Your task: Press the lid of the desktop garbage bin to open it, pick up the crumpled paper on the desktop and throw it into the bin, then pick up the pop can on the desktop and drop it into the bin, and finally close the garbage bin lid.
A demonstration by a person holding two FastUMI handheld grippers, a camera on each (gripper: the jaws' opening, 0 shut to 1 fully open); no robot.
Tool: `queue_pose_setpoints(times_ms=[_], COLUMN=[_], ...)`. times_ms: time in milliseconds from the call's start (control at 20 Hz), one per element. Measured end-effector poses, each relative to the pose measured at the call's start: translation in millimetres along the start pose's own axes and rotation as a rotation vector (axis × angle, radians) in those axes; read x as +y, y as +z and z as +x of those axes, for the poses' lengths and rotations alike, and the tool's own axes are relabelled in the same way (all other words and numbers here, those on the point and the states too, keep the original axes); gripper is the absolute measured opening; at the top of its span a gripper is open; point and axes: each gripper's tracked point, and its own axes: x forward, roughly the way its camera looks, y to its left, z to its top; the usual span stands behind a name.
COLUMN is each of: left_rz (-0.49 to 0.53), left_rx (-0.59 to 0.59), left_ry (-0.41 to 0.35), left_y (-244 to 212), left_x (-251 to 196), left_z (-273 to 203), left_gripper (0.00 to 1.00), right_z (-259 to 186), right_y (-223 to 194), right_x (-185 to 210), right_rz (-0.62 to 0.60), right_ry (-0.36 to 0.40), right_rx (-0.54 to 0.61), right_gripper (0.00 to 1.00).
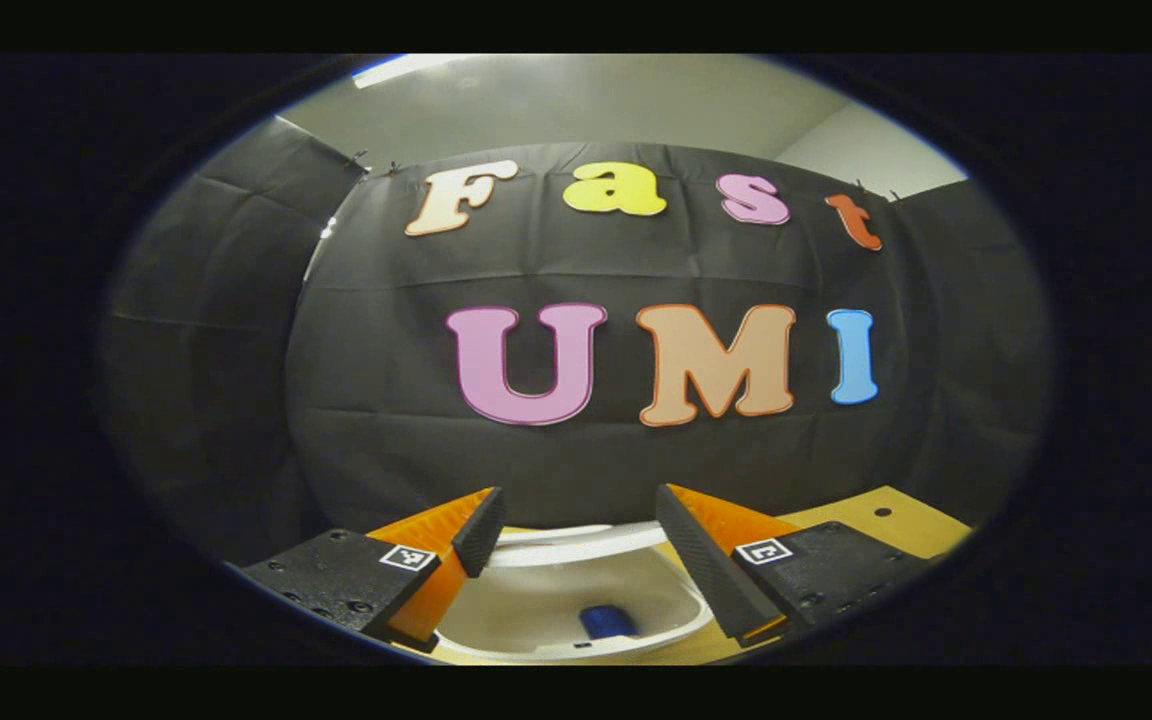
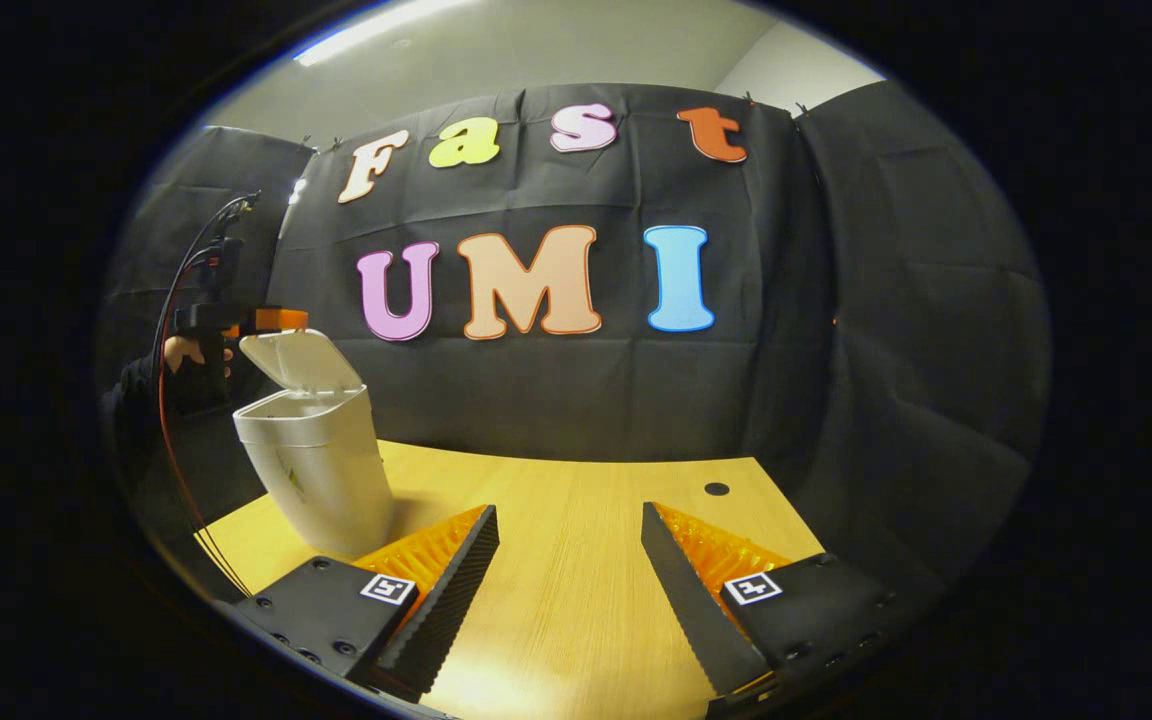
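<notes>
In the left gripper view we hold our left gripper just above the open garbage bin, its fingers spread wide with nothing between them. Looking down past them we see the bin's white inside, and at the bottom lies a blue thing that looks like the pop can, though we cannot tell for sure. The bin's rim curves across just behind the fingertips, and a strip of the wooden table shows to the right.

In the right gripper view our right gripper hangs low over the bare table, fingers also wide apart and holding nothing. Well off to its left the garbage bin stands upright near the table's edge, its lid tipped up and open. Above the lid we see the left gripper, with a hand holding it and cables running from it.
</notes>
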Motion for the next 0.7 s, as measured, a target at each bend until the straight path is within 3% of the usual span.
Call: queue_pose_setpoints(times_ms=[200, 450, 500, 550, 600, 700], left_rz=[-0.011, -0.001, 0.001, 0.027, 0.051, -0.035], left_rx=[0.099, 0.12, 0.189, 0.19, 0.11, 0.118], left_ry=[0.024, 0.008, 0.009, 0.012, 0.017, 0.024], left_y=[-58, -88, -107, -110, -99, -113], left_x=[3, -4, -8, -9, -9, -5], left_z=[-12, -15, -20, -22, -20, -25], left_gripper=[0.93, 0.94, 0.96, 0.94, 0.98, 0.94], right_z=[1, 4, 5, 7, 11, 16], right_y=[-1, 9, 7, 5, 1, -15], right_x=[5, 11, 14, 17, 21, 31], right_rz=[-0.04, -0.052, -0.054, -0.054, -0.055, -0.063], right_ry=[0.02, 0.035, 0.043, 0.051, 0.06, 0.084], right_rx=[0.019, 0.011, 0.015, 0.021, 0.03, 0.069], right_gripper=[0.96, 0.96, 0.96, 0.96, 0.96, 0.96])
